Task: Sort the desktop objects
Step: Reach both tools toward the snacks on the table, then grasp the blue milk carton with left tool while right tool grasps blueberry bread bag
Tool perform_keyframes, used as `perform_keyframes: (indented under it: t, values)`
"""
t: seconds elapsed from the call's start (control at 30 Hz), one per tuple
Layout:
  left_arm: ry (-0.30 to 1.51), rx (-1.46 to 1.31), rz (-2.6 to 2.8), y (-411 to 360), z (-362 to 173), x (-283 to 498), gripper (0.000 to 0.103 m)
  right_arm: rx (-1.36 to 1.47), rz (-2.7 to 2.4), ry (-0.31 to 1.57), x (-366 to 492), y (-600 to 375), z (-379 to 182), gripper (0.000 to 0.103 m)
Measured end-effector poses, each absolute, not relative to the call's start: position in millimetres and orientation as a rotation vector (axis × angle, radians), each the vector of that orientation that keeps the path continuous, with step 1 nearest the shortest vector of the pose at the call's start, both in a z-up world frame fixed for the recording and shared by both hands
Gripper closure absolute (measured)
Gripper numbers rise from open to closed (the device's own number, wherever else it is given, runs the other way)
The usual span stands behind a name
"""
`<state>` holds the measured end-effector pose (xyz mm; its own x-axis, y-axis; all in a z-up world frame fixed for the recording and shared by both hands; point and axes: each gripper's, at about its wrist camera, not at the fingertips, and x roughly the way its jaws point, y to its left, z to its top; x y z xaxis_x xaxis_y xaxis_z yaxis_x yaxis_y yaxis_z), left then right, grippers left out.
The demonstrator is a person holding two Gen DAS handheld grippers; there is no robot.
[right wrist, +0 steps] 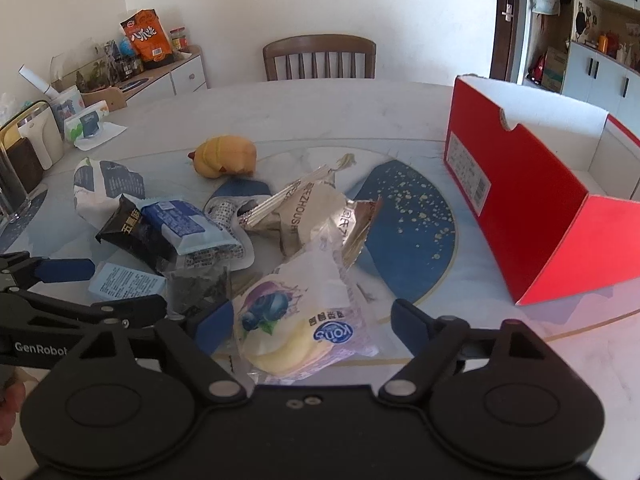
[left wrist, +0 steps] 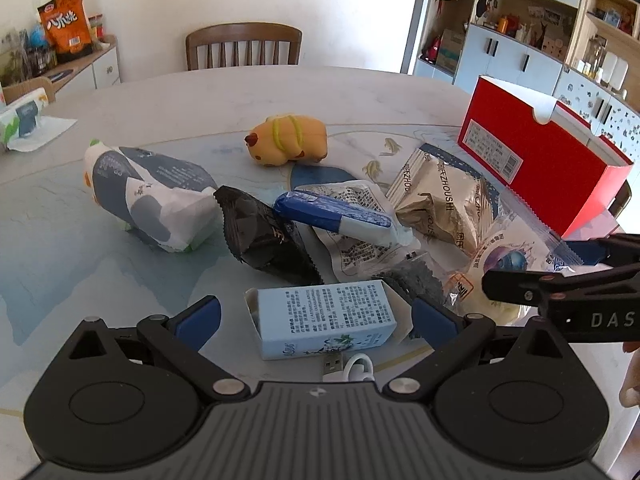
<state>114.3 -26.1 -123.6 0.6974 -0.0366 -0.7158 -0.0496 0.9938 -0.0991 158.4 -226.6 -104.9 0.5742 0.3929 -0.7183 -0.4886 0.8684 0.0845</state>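
My left gripper point(left wrist: 316, 322) hangs open over a light blue carton point(left wrist: 324, 320), which lies on the table between its blue pads with a gap on each side. My right gripper point(right wrist: 314, 326) is open around a clear packet with a blueberry bun point(right wrist: 292, 320); the left pad sits close to the wrapper and the right pad stands clear of it. The same gripper reaches in from the right in the left wrist view, right gripper point(left wrist: 540, 268), over the bun packet point(left wrist: 508, 256). A red open box point(right wrist: 520, 184) stands to the right.
The pile holds a black packet point(left wrist: 268, 236), a blue packet point(left wrist: 332, 214), a gold packet point(left wrist: 440, 200), a tissue pack point(left wrist: 148, 196) and a yellow toy animal point(left wrist: 288, 140). A white USB cable point(left wrist: 348, 364) lies near the carton. A chair point(left wrist: 244, 46) stands behind the table point(left wrist: 180, 100).
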Motion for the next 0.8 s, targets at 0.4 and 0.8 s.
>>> perform_keyframes:
  t: [0.4, 0.8]
  values:
    - [0.795, -0.162, -0.014, -26, -122, 114, 0.018, -0.11, 0.53, 0.809, 156, -228, -103, 0.044]
    - [0.793, -0.167, 0.015, -23, -121, 111, 0.031, -0.092, 0.525, 0.783, 150, -232, -93, 0.066]
